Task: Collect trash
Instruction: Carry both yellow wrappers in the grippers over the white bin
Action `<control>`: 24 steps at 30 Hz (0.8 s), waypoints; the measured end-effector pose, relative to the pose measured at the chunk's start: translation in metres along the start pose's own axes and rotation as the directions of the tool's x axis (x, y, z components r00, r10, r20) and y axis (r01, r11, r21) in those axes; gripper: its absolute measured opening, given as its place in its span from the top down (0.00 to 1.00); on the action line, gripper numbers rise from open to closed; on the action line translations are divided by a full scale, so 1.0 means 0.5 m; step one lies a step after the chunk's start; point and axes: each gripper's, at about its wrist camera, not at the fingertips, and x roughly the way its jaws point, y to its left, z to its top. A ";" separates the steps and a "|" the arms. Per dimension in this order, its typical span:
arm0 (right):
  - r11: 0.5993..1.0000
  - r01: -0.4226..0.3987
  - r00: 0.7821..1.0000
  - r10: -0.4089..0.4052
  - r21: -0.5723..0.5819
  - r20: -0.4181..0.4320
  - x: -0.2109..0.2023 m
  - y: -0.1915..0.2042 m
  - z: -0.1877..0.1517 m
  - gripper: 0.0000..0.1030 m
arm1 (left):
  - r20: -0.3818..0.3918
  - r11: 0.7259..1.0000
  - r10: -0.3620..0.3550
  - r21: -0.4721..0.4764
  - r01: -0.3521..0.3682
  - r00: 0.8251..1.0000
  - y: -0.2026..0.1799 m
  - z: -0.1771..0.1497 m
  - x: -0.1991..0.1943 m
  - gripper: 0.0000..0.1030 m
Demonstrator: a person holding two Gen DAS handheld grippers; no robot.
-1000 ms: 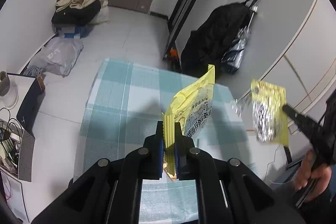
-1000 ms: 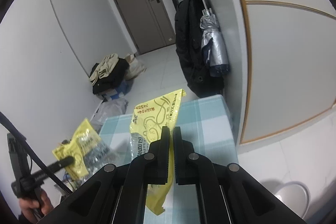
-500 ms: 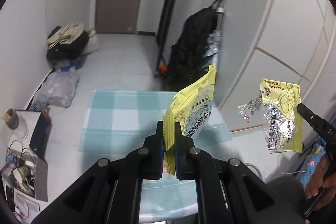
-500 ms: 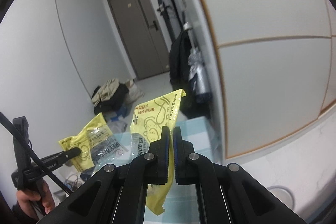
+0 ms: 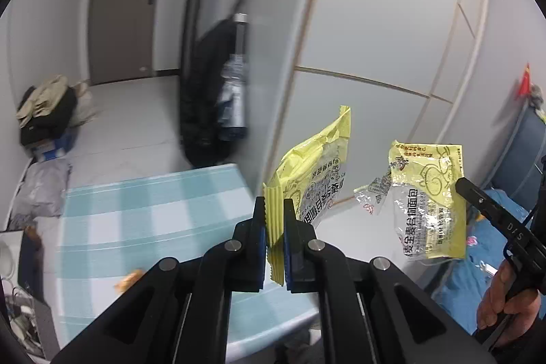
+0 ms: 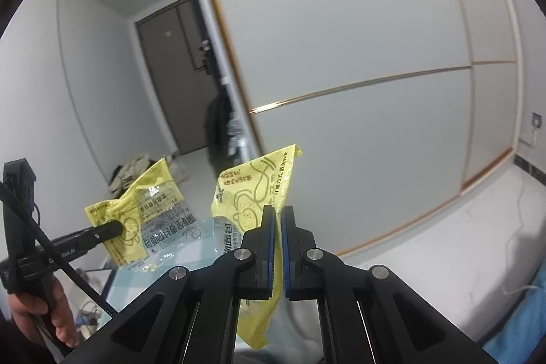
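In the left wrist view my left gripper is shut on the crimped edge of a yellow bread wrapper, which stands up above the jaws. To its right hangs a second yellow and clear wrapper, pinched by the right gripper's finger. In the right wrist view my right gripper is shut on that wrapper, and the left gripper's wrapper shows at the left, held off the table. Both wrappers are in the air over the near right of the checked tablecloth.
A small brown scrap lies on the cloth near its front. A black coat and an umbrella hang by the white sliding panels. Clothes and bags lie on the floor near the door. Blue bedding sits at the right.
Both grippers have risen and swung to the right with their wrappers, away from the table's middle toward the white panels. Each stays shut on its wrapper.
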 end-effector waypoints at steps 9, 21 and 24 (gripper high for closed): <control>0.989 0.132 0.991 -0.130 0.062 -0.036 -0.019 -0.163 -0.025 0.97 | -0.108 0.989 -0.107 0.092 0.117 0.988 -0.134 -0.008 0.102 0.96; 0.954 0.262 0.942 -0.219 0.149 -0.256 0.056 -0.354 -0.141 0.97 | -0.285 0.972 -0.164 0.119 0.205 0.944 -0.222 -0.045 0.287 0.96; 0.942 0.287 0.914 -0.215 0.172 -0.343 0.099 -0.383 -0.189 0.97 | -0.322 0.972 -0.147 0.128 0.197 0.935 -0.230 -0.059 0.332 0.96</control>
